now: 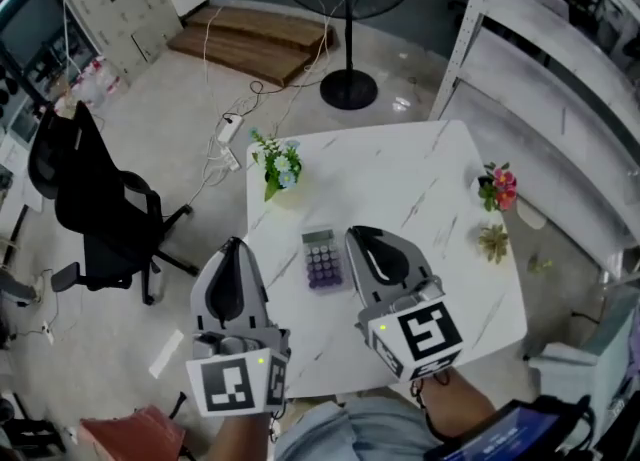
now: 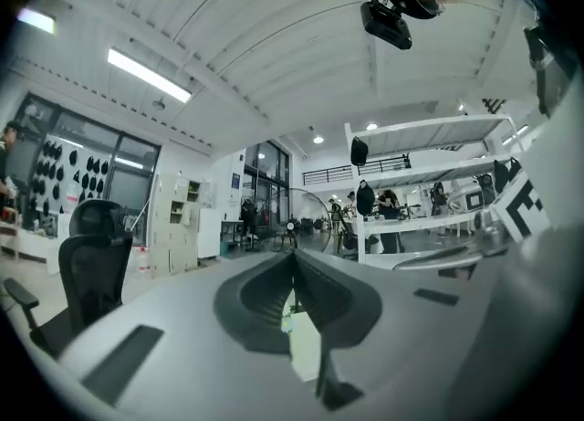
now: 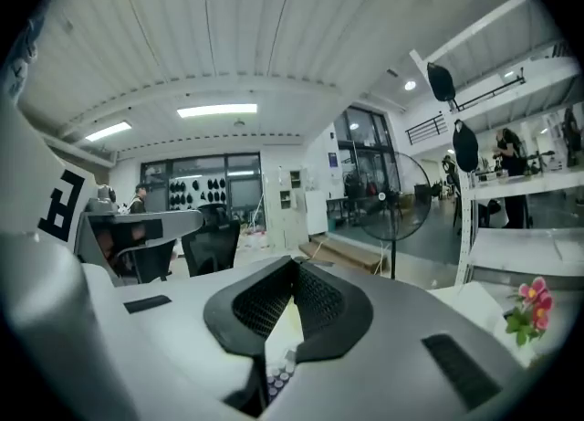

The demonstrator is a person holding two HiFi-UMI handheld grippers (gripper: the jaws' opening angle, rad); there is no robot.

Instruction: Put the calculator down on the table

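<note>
Both clenched, empty: left tongs (image 1: 232, 244) & right tongs (image 1: 353, 234). Your calculator (image 1: 322, 257) lies flat on tabletop (image 1: 400, 179), btwn them; drop either w/o care, you'd knock it toward the edge.

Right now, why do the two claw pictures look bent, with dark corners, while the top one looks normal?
Left gripper view: a wide-angle lens curves the ceiling and blackens the corners; the left claw, close up, looks soft. Right gripper view: same bulge; the ceiling light glares, the right claw fills the bottom. Head view: straighter, evenly lit, the calculator clear on the white table.
</note>
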